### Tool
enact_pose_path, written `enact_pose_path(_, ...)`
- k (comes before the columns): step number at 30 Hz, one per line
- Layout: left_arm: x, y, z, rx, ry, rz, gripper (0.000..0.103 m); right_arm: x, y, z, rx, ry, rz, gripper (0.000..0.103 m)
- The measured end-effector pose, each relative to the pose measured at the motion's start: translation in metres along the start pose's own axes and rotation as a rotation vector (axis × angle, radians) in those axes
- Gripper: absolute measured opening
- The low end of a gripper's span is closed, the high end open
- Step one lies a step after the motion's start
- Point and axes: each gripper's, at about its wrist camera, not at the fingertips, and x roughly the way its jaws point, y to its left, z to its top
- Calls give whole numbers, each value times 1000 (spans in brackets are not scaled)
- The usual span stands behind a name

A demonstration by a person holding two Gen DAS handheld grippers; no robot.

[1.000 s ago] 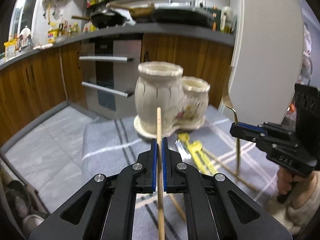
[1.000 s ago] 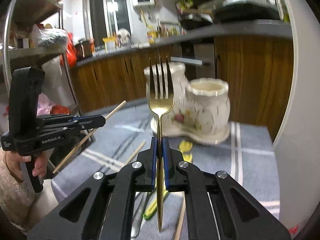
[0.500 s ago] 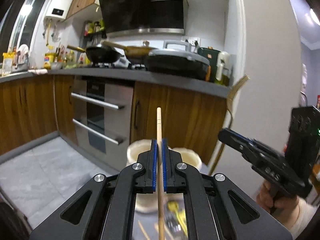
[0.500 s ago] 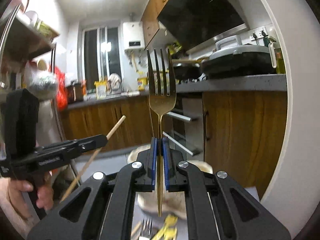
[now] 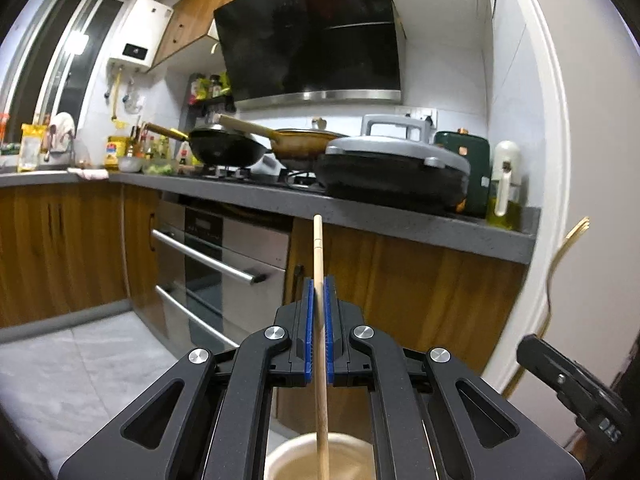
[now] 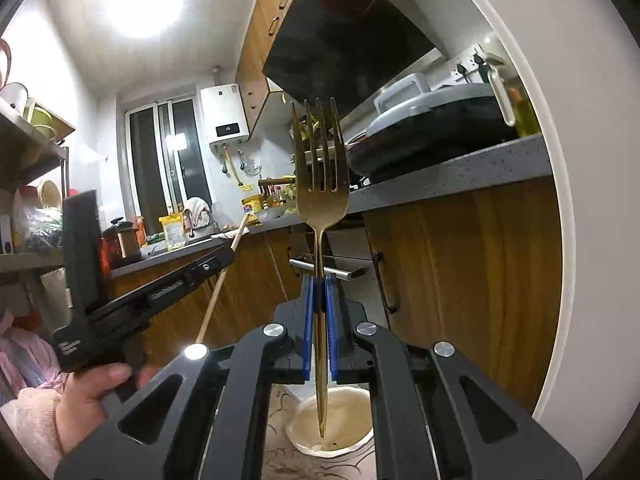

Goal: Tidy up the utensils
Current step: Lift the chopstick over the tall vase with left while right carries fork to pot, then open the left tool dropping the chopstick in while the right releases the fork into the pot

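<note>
Utensils are up in the air: we judge we are at the drop-in step, our left hand-held gripper [image 5: 318,332] pinching a chopstick [image 5: 319,280] above the cream holder [image 5: 296,458], our right hand-held gripper [image 6: 319,328] pinching a gold fork [image 6: 320,196], and next we must lower each straight down, then let go.

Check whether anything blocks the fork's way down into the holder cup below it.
Nothing visible does. The right tool grips the fork upright, its handle tip hanging over the open mouth of the cream holder cup, which looks empty.
</note>
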Motion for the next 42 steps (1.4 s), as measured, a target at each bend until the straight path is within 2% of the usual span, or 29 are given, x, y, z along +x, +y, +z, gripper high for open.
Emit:
enact_pose_path(7, 8, 2, -13, -2, -12, 22, 5, 15, -6, -19, 0, 87, -9, 6)
enact_pose_path(12, -14, 11, -29, -21, -16, 11, 5, 20, -9, -29, -3, 141, -3, 6)
enact_pose_path(20, -55, 16, -69, -14, 39, 29, 5, 29, -14, -37, 11, 198, -14, 6)
enact_pose_path(25, -60, 15, -82, 13, 89, 41, 5, 41, -13, -47, -5, 269, -50, 6)
enact_pose_path(29, -60, 20, -92, 11, 104, 54, 5, 42, -16, -49, 7, 275, -67, 6)
enact_pose_path(36, -68, 24, -96, 14, 84, 73, 21, 43, -14, -49, -3, 274, -92, 7)
enact_pose_path(38, -71, 27, -95, 8, 69, 77, 33, 43, -12, -48, -10, 274, -101, 8)
enact_pose_path(40, -76, 31, -95, -14, 48, 78, 56, 43, -12, -48, -13, 275, -109, 8)
enact_pose_path(42, -82, 36, -93, -32, 31, 88, 60, 43, -12, -49, -15, 275, -118, 18)
